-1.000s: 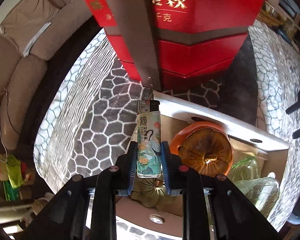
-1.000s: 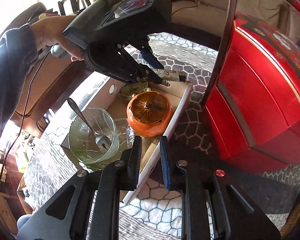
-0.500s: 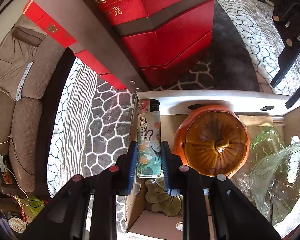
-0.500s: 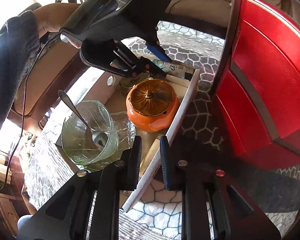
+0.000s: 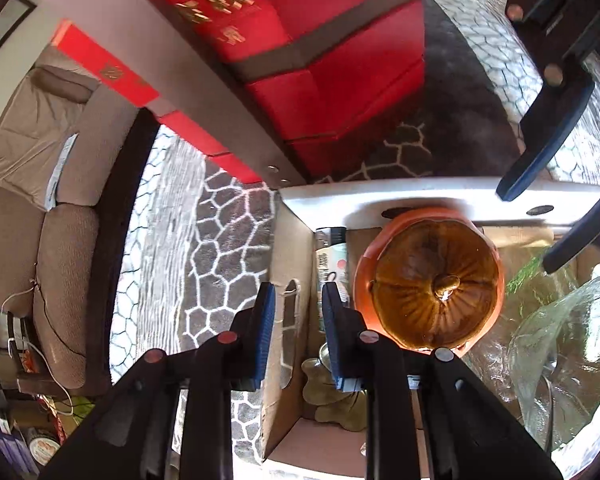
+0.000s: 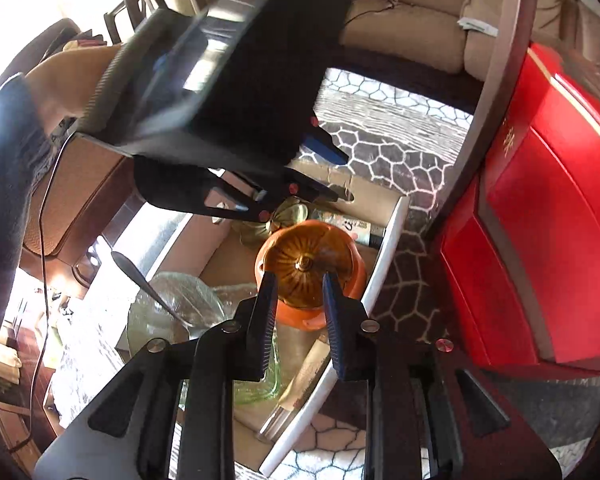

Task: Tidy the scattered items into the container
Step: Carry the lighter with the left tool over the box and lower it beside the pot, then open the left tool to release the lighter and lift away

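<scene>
Patterned rug (image 5: 228, 256), lighter (image 5: 332, 256) released into box (image 5: 292, 240), left claw (image 5: 298, 332) opened

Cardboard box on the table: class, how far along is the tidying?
Nearly done. The cardboard box already holds the lighter, orange jar, glass bowl and spoon. Both the left gripper and right gripper are open and empty. No loose items show outside.
</scene>
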`<action>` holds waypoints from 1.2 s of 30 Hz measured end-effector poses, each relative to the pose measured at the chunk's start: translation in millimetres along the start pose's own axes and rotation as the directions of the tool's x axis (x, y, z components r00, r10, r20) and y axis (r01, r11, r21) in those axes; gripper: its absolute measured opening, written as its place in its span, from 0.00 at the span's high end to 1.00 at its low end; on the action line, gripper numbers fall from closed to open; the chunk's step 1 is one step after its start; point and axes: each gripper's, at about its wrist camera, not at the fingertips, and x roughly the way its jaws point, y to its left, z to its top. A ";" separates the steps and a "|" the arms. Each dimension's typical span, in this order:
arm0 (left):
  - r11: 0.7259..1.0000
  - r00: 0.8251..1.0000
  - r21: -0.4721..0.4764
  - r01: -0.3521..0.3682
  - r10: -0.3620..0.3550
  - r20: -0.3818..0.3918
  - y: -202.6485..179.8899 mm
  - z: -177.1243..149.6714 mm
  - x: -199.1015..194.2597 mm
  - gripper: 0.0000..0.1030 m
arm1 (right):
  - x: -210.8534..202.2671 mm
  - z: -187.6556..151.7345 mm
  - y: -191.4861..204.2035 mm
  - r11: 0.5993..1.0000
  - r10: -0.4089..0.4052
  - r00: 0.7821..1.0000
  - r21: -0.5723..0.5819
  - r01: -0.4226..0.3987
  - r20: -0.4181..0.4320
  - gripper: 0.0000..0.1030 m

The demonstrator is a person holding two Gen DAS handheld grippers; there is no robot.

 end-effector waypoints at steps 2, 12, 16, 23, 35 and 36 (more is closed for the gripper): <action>0.992 0.999 -0.127 -0.018 0.023 0.040 14.8 -7.5 -22.9 0.54 | 1.6 8.1 0.5 1.000 -0.008 1.000 0.014 0.008 0.001 0.79; 0.711 0.990 -0.697 -0.097 -0.001 -0.139 3.5 -59.8 -60.6 0.23 | 2.3 18.4 2.5 0.993 -0.091 0.996 0.081 0.090 0.012 0.78; 0.611 0.991 -0.786 -0.093 -0.016 -0.130 -17.4 -71.1 -74.8 0.23 | 3.8 14.7 10.8 0.989 -0.122 0.992 0.087 0.120 0.016 0.78; 0.498 0.992 -0.859 -0.117 0.019 -0.123 -25.5 -74.6 -95.1 0.23 | 1.3 3.7 18.7 0.989 -0.128 0.992 0.077 0.127 0.007 0.78; 0.350 0.991 -0.928 -0.129 0.071 -0.111 -73.9 -73.6 -120.8 0.23 | -4.3 -31.8 37.4 0.992 -0.095 0.995 0.080 0.095 -0.014 0.78; 0.337 0.992 -0.933 -0.126 0.070 -0.109 -79.5 -74.2 -121.8 0.23 | -6.0 -35.1 40.1 0.992 -0.100 0.995 0.074 0.100 -0.012 0.78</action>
